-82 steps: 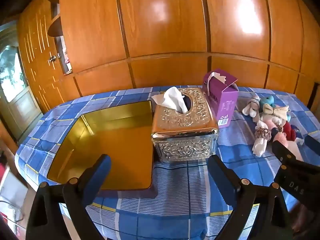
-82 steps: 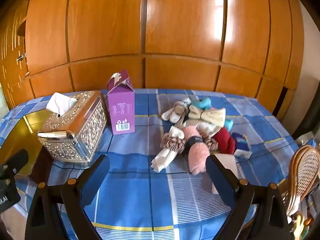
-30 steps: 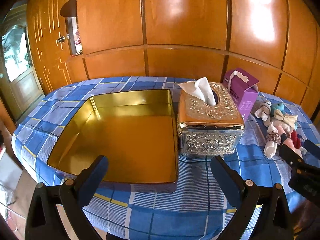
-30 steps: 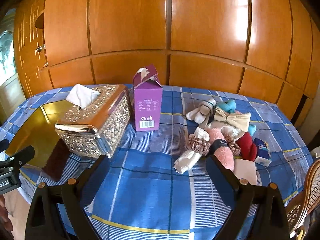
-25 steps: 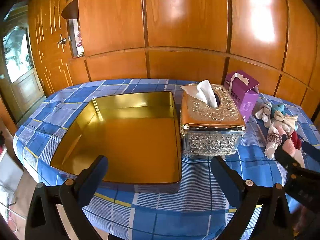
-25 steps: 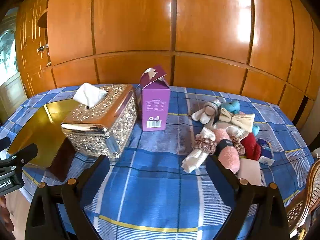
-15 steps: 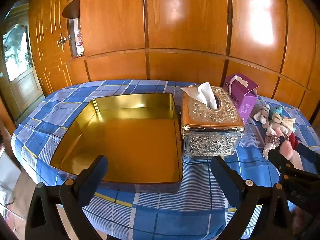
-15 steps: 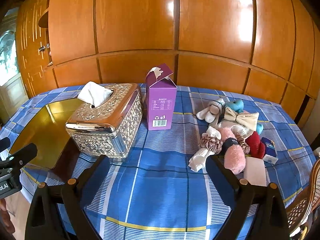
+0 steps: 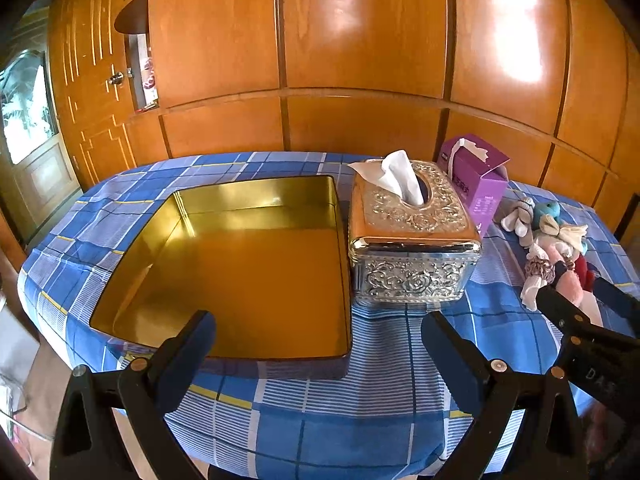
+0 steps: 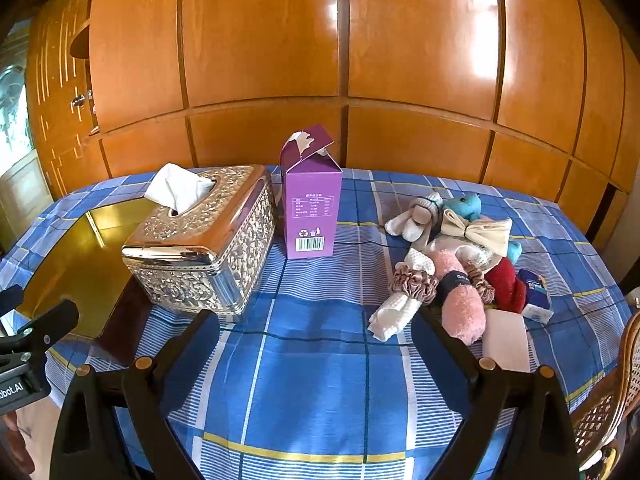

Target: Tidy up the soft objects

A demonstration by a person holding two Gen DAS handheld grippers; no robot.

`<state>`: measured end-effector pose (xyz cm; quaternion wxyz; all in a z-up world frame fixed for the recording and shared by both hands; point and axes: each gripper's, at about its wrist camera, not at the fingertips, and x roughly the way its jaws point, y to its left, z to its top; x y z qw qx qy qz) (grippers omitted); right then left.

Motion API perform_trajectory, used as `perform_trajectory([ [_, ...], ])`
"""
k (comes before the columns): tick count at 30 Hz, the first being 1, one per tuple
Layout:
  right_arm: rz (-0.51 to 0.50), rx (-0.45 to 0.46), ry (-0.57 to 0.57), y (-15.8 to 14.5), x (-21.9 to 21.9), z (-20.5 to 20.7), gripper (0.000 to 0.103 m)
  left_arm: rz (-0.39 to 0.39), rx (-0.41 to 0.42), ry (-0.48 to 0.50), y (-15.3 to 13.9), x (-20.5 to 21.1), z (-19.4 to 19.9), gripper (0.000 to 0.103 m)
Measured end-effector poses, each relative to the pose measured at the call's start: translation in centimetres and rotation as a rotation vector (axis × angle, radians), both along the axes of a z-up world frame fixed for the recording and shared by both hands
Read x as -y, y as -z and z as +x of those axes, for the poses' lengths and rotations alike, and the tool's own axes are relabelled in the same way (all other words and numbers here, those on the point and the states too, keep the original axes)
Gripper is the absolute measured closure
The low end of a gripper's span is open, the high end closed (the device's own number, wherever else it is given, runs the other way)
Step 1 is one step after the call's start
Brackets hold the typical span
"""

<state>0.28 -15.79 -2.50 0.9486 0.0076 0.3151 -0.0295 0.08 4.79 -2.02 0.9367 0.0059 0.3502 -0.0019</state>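
A heap of soft things lies at the table's right: a pink fluffy sock [image 10: 464,300], a white rolled cloth [image 10: 394,318] ringed by a brown scrunchie [image 10: 412,286], a cream bow [image 10: 478,230], a blue plush toy [image 10: 466,206], a beige plush [image 10: 416,214] and a red cloth [image 10: 506,286]. The same heap [image 9: 554,258] shows at the right of the left wrist view. An empty gold tin tray [image 9: 240,264] lies at the left. My left gripper [image 9: 318,340] hangs open over the tray's near right corner. My right gripper [image 10: 318,334] is open above bare tablecloth, short of the heap.
An ornate silver tissue box [image 10: 208,244] stands between tray and heap, with a purple carton [image 10: 312,200] behind it. A small blue-white packet [image 10: 538,294] and a pale pink card [image 10: 504,338] lie by the heap. A wicker chair [image 10: 608,400] is at right. Wooden panelling backs the table.
Both grippers have drifted left and back a little, so the tray fills more of the left view and the heap sits farther right. Both stay open and empty.
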Motion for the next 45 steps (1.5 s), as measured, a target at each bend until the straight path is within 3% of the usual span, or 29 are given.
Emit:
perform_trajectory([
  [15, -0.008, 0.02, 0.041, -0.5, 1.8, -0.4, 0.005, 0.007, -0.001, 0.04, -0.2, 1.1, -0.3, 0.0],
  [26, -0.02, 0.06, 0.157, -1.7, 6.3, -1.5, 0.005, 0.038, 0.003, 0.125, -0.5, 3.4, -0.4, 0.0],
  [34, -0.011, 0.093, 0.273, -3.3, 11.2, -3.0, 0.005, 0.079, 0.019, 0.252, -1.0, 6.8, -0.8, 0.0],
  [38, -0.027, 0.111, 0.314, -4.1, 13.3, -4.0, 0.005, 0.048, 0.017, 0.349, -1.5, 8.6, -0.6, 0.0],
  [41, -0.044, 0.112, 0.35, -4.5, 15.0, -4.7, 0.005, -0.012, -0.043, 0.443, -1.5, 10.4, 0.2, 0.0],
  [45, -0.031, 0.105, 0.4, -4.6, 17.8, -5.7, 0.005, -0.021, -0.128, 0.55, -0.6, 14.2, 1.8, 0.0],
])
